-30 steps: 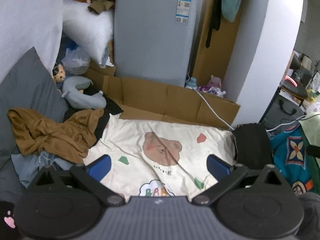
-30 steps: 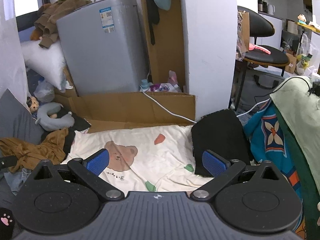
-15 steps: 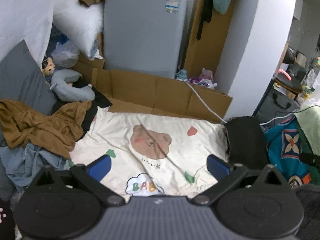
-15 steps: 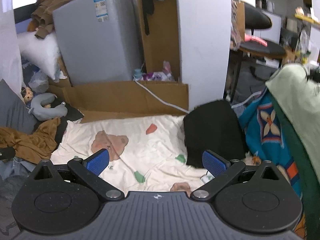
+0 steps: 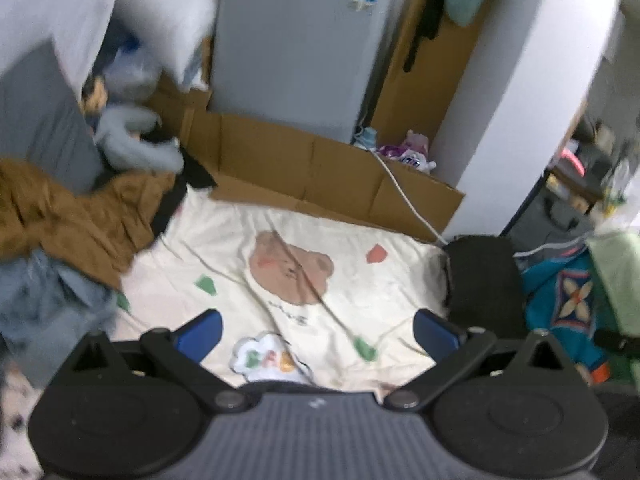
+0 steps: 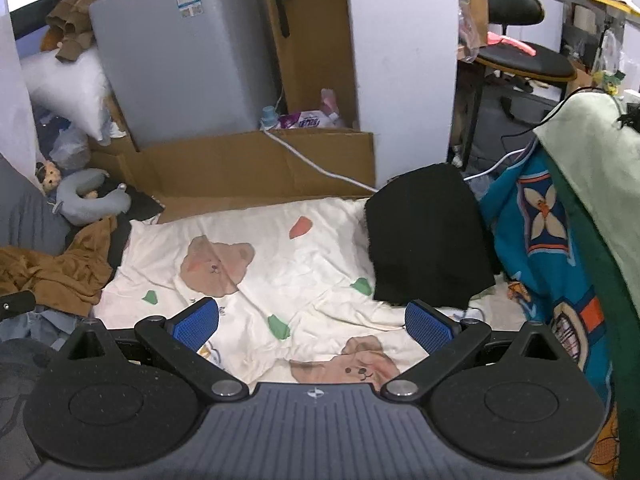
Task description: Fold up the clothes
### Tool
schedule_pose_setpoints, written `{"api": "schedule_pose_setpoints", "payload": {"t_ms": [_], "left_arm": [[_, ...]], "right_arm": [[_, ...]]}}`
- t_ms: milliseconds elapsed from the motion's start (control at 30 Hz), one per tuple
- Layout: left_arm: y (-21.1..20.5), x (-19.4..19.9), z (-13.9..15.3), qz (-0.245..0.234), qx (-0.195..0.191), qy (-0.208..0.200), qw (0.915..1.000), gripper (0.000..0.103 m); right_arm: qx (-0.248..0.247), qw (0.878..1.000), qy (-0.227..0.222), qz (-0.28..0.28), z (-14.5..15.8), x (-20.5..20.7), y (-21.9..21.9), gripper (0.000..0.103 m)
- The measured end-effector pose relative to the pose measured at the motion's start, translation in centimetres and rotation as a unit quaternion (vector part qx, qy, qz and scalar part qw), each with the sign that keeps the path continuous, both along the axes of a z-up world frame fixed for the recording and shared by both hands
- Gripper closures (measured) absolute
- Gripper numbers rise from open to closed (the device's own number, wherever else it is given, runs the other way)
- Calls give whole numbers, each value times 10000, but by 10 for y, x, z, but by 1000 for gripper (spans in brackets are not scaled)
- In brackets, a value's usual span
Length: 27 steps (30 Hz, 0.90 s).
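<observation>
Right wrist view: both grippers' jaws spread, empty, above the bear-print sheet (image 6: 320, 272)

Creased matt cotton bear-print sheet (image 6: 304, 276), fuzzy black folded cloth (image 6: 424, 240), plain brown cardboard (image 6: 256, 168), smooth grey plastic washing machine (image 6: 180, 52)

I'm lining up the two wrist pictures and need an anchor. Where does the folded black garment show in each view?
Left wrist: the folded black garment lies at centre right, on the right edge of the cream bear-print sheet.
Right wrist: the same garment lies right of centre, just beyond the right finger's blue pad.
Shared landmark: the grey washing machine behind the cardboard.
</observation>
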<state>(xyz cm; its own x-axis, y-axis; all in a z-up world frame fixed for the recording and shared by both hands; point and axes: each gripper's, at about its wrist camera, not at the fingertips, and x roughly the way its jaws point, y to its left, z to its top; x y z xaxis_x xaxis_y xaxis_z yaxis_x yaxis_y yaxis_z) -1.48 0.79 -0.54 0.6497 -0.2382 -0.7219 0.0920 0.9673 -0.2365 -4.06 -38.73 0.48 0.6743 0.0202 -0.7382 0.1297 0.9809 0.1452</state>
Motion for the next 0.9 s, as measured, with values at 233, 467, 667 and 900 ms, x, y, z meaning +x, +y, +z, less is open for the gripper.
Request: {"api": "schedule_pose_setpoints", "payload": {"t_ms": [233, 467, 667, 900], "left_arm": [[3, 0, -2, 189, -119, -71, 9997, 1], [-13, 2, 0, 259, 431, -45, 9987, 1], [-20, 0, 1, 270, 700, -116, 9971, 1], [-20, 4, -1, 289, 789, 66, 9964, 2]], "right_arm": [[-164, 9998, 97, 64, -3, 4, 3, 1], [-84, 9997, 215, 81, -5, 8, -1, 1], [-246, 9995, 162, 100, -3, 6, 1, 1], [-318, 9992, 178, 146, -3, 5, 0, 1]]}}
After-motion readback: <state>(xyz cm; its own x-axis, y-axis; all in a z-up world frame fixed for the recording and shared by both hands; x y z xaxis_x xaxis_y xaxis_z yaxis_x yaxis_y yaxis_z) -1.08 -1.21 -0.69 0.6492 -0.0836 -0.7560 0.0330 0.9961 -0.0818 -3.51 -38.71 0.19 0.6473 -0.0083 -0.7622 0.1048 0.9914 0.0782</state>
